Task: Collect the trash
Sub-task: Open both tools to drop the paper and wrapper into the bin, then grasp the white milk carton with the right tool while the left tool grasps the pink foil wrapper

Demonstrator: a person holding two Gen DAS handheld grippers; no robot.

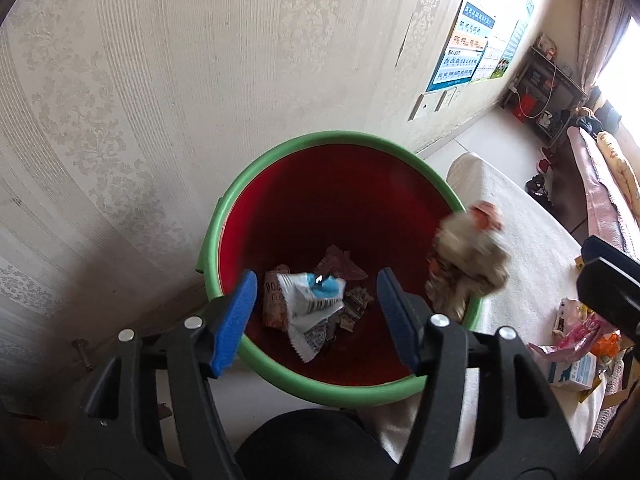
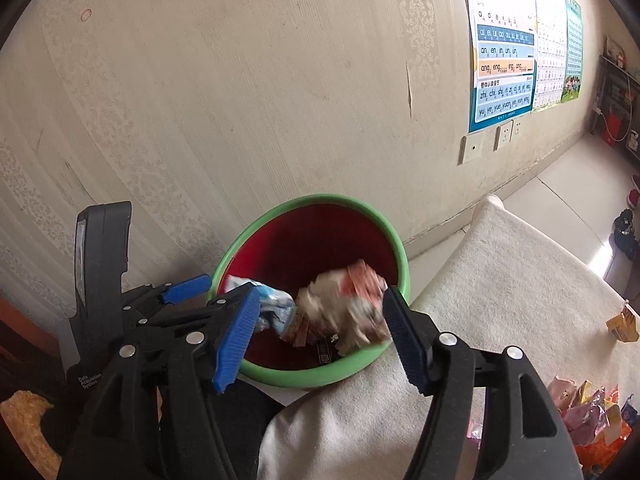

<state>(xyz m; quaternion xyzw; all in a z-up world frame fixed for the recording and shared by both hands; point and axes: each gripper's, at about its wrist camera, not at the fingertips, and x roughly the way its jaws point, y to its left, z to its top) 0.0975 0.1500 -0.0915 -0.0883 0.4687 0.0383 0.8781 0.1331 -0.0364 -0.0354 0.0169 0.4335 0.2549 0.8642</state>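
Note:
A red bin with a green rim (image 1: 256,360) (image 2: 280,376) stands by the wall, with several wrappers on its bottom. My left gripper (image 1: 318,316) hangs open over it. A white and blue wrapper (image 1: 316,300) (image 2: 276,304) shows loose between its blue pads (image 1: 236,320), touching neither. My right gripper (image 2: 322,338) is open above the bin's near rim. A crumpled beige and orange wrapper (image 2: 344,304) (image 1: 468,264) is blurred in the air between its fingers, over the bin's right side. Whether it still brushes the right pad (image 2: 408,340) I cannot tell.
A patterned wall (image 1: 200,80) rises right behind the bin. A white cloth-covered surface (image 2: 520,280) lies to the right, with a pile of colourful snack wrappers (image 1: 576,344) (image 2: 592,420) and a small yellow carton (image 2: 624,324). The left gripper's body (image 2: 104,280) sits close beside the right one.

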